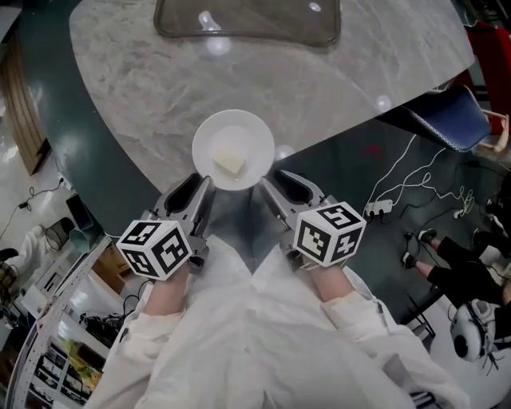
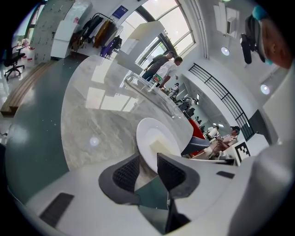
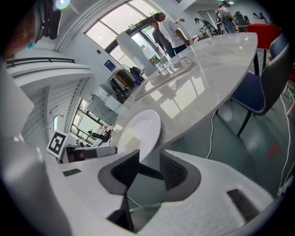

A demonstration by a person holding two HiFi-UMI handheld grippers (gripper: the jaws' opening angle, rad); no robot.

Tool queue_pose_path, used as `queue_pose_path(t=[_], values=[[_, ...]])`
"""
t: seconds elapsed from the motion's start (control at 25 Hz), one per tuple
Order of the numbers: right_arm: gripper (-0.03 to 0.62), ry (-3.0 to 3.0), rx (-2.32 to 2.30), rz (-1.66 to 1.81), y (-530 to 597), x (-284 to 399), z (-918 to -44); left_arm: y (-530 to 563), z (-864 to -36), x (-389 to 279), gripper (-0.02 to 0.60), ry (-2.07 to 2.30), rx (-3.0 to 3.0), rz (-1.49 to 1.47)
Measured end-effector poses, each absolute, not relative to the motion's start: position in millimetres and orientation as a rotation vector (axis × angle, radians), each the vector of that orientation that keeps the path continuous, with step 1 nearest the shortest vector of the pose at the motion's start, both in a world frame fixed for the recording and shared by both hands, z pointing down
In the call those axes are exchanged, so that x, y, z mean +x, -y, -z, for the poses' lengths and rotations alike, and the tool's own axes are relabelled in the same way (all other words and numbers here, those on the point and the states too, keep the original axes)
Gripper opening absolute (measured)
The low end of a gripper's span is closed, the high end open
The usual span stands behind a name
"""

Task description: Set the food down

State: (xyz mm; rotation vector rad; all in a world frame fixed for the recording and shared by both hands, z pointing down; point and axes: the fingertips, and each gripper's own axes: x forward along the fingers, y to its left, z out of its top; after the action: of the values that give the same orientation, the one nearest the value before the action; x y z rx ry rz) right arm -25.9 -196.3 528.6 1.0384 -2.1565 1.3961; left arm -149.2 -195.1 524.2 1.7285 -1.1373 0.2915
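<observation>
A white plate (image 1: 212, 137) rests on the marble table (image 1: 144, 88) close to its near edge, with a pale yellow piece of food (image 1: 229, 164) on it. My left gripper (image 1: 196, 184) is at the plate's near-left rim. In the left gripper view the plate (image 2: 152, 131) has its rim in the gap of the left gripper (image 2: 147, 168), and the pads do not clamp it. My right gripper (image 1: 281, 179) is at the near-right rim. The right gripper (image 3: 149, 163) stands open, with the plate (image 3: 145, 123) just beyond its left jaw and the food (image 3: 130, 138) showing.
A clear glass tray (image 1: 247, 24) lies at the table's far side. A blue chair (image 1: 447, 116) stands to the right over a dark green floor with white cables (image 1: 403, 180). The table's near edge runs right under both grippers. People stand far off in both gripper views.
</observation>
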Motion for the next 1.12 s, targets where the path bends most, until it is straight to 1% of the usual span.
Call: queue_pose_path(t=[0.28,1.12], values=[[0.1,2.151,1.002,-1.43,196.5,-35.4,-533.4,196.7,-526.9,-148.7,0.121,1.133,1.708,-0.275],[0.086,2.135,1.001,-1.463,200.9,-41.0,-536.1,202.2,-526.7,-149.5,0.117,1.148,1.68,-0.249]])
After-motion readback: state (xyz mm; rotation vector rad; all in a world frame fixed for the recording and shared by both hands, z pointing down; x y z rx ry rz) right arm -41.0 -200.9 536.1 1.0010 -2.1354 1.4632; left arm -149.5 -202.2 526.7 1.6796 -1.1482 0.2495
